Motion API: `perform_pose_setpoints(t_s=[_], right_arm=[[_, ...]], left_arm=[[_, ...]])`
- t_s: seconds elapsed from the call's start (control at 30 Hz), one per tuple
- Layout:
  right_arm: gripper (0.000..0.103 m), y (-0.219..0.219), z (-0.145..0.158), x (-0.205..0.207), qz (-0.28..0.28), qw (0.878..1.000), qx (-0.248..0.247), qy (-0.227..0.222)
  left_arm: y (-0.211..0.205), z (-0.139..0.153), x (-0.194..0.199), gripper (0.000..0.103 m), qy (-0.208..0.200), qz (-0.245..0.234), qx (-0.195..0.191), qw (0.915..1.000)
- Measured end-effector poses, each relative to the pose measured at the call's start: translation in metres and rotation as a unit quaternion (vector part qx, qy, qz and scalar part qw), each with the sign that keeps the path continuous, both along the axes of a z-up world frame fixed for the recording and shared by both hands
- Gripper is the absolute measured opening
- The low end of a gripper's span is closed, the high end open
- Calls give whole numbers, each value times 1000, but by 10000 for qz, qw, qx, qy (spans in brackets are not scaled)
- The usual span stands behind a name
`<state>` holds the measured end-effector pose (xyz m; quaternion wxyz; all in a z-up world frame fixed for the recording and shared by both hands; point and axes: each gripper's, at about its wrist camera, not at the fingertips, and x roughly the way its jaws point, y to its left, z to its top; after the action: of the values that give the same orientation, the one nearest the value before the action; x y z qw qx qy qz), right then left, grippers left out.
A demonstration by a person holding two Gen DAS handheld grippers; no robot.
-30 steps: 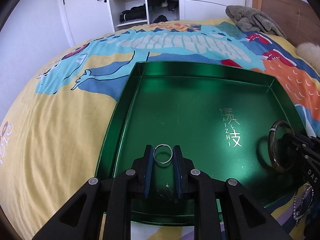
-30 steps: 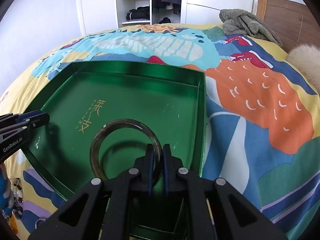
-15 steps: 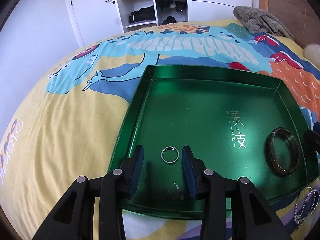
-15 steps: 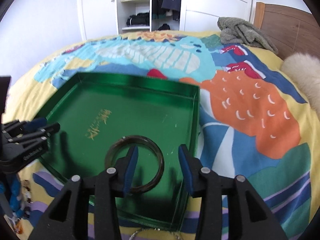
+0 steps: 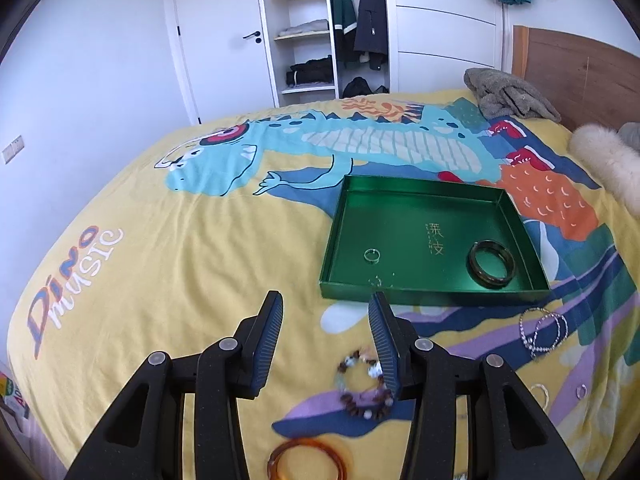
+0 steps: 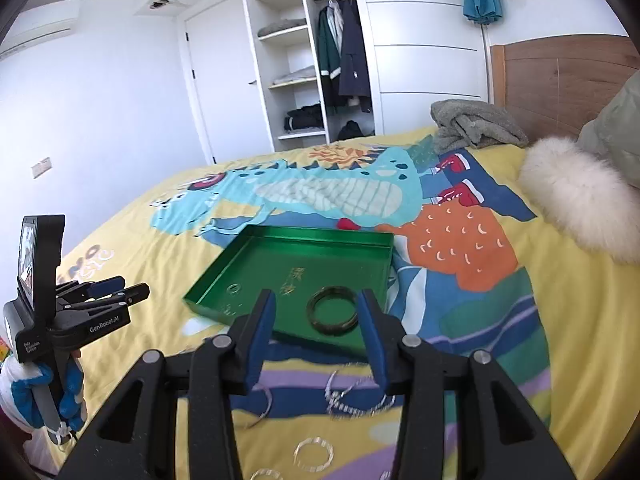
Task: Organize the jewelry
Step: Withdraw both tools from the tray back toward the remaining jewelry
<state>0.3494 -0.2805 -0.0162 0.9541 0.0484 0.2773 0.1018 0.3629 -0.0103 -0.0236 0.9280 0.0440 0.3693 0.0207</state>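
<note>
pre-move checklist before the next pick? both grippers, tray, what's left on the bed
1. Left gripper open, nothing between its fingers: ok.
2. Right gripper open, holding nothing: ok.
3. Small ring and dark bangle lying flat inside the green tray, apart from each other: ok.
4. Beaded bracelet on the bedspread right under the left fingers, partly hidden by one: ok as next target.
5. Silver chain looped on itself; tangled or not: cannot tell.
6. Amber bangle cut off by the frame edge: cannot tell.
</note>
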Motion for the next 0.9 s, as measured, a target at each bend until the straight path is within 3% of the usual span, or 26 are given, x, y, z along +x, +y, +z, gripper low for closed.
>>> perform_pose_setpoints(t_s=[0.1, 0.3, 0.47, 0.73, 0.9], right_arm=[[41, -3, 6, -34, 93, 9999, 71, -74], [41, -10, 19, -90, 248, 9994, 68, -253], [41, -16, 21, -135, 441, 9984, 62, -354], [41, -24, -2, -174, 618, 9979, 146, -145], [41, -12, -20, -186, 837, 9963, 191, -12]], left_arm=[[11, 14, -35, 54, -55, 132, -15, 9999], [28, 31, -99, 55, -237, 277, 32, 9993], [47, 36, -141, 56, -287, 391, -218, 9986], [81, 22, -187, 58, -324, 521, -260, 9978], [83, 3, -202, 58, -307, 262, -208, 9990]])
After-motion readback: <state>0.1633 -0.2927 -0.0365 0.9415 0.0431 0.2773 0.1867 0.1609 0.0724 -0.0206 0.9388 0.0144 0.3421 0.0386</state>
